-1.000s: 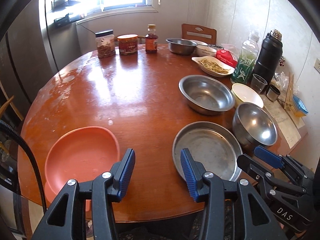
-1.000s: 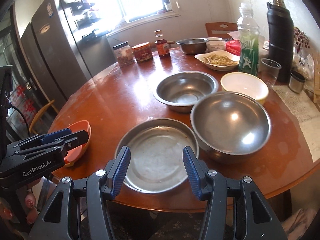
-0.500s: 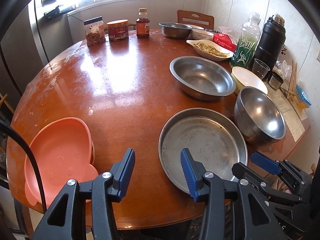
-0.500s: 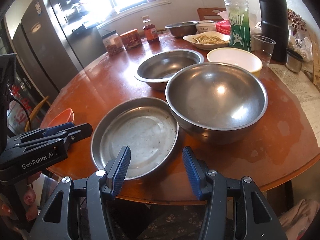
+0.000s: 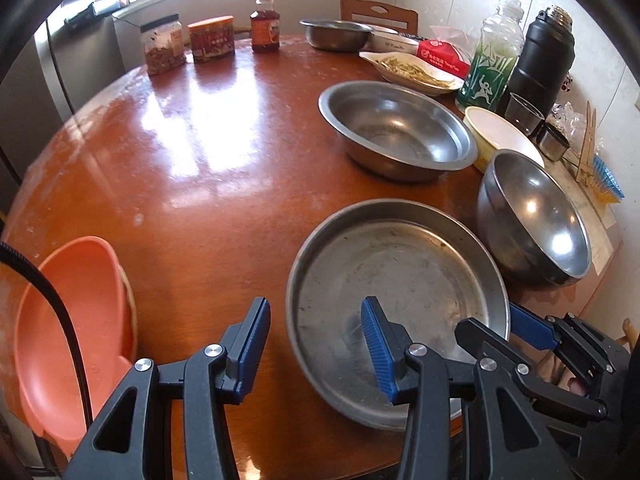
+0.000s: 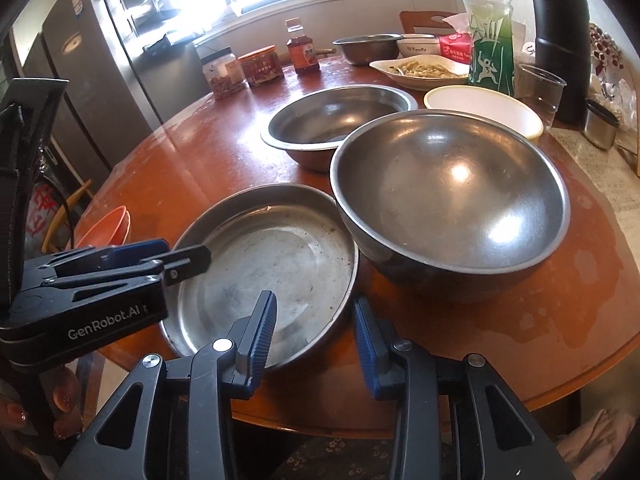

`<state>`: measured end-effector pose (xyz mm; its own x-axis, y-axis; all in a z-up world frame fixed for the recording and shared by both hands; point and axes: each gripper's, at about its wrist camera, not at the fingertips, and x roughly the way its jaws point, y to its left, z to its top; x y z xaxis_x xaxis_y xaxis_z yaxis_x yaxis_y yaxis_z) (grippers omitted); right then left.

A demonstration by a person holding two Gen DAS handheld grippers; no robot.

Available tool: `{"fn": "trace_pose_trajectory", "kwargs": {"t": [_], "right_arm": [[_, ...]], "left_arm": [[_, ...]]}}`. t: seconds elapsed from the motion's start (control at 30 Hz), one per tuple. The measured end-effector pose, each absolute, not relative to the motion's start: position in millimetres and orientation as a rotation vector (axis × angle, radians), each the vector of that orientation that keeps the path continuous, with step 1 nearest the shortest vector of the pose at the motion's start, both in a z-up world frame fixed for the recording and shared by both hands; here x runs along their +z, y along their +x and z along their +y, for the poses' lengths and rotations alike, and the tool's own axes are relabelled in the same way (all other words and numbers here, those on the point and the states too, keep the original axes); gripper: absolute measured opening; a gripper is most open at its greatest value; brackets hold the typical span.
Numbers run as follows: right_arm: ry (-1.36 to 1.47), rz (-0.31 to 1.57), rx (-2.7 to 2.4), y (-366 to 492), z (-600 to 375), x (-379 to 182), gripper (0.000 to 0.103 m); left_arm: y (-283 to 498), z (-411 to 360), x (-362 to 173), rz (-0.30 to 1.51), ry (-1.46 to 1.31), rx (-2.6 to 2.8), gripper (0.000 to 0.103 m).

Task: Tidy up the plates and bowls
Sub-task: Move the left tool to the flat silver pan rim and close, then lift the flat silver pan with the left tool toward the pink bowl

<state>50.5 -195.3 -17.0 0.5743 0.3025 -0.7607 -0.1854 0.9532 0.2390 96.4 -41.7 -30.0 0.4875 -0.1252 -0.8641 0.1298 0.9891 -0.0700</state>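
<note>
A flat steel pan (image 5: 396, 280) sits at the near edge of the round wooden table (image 5: 200, 160); it also shows in the right wrist view (image 6: 264, 264). My left gripper (image 5: 316, 336) is open, its right finger over the pan's near left rim. My right gripper (image 6: 314, 328) is open, straddling the pan's near right rim. A deep steel bowl (image 6: 448, 200) stands right of the pan, a wide steel bowl (image 5: 396, 128) behind it, a white bowl (image 6: 480, 108) beyond. Orange plastic plates (image 5: 72, 320) lie at the near left.
Jars (image 5: 164, 44) and a sauce bottle (image 5: 264, 20) stand at the far edge. A dish of food (image 5: 412, 68), a small steel bowl (image 5: 336, 32), a green bottle (image 6: 490, 36), a black flask (image 6: 560, 32) and a plastic cup (image 6: 540, 88) crowd the right.
Both grippers have moved forward and closer to the flat steel pan, each now over its near rim. Both stay open. The dishes have not moved.
</note>
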Motion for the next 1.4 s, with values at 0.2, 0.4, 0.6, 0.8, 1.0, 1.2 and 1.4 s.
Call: {"fn": "trace_pose_trajectory", "kwargs": {"t": [0.2, 0.4, 0.6, 0.8, 1.0, 1.2, 1.4], "right_arm": [[0.113, 0.909, 0.277, 54, -191, -17, 0.035], [0.11, 0.896, 0.275, 55, -189, -14, 0.035], [0.103, 0.872, 0.288, 52, -183, -7, 0.035], [0.1, 0.847, 0.305, 47, -178, 3, 0.035], [0.087, 0.814, 0.33, 43, -169, 17, 0.035], [0.071, 0.792, 0.352, 42, -156, 29, 0.035], [0.051, 0.771, 0.38, 42, -140, 39, 0.035]], "left_arm": [[98, -48, -35, 1.051, 0.024, -0.165, 0.044], [91, -45, -25, 1.03, 0.03, -0.164, 0.043], [83, -39, -13, 0.997, 0.027, -0.154, 0.043], [74, -32, -1, 0.971, 0.019, -0.141, 0.043], [63, -22, 13, 0.933, 0.007, -0.122, 0.043], [56, -9, 25, 0.905, -0.007, -0.099, 0.043], [49, 10, 37, 0.869, -0.031, -0.075, 0.043]]}}
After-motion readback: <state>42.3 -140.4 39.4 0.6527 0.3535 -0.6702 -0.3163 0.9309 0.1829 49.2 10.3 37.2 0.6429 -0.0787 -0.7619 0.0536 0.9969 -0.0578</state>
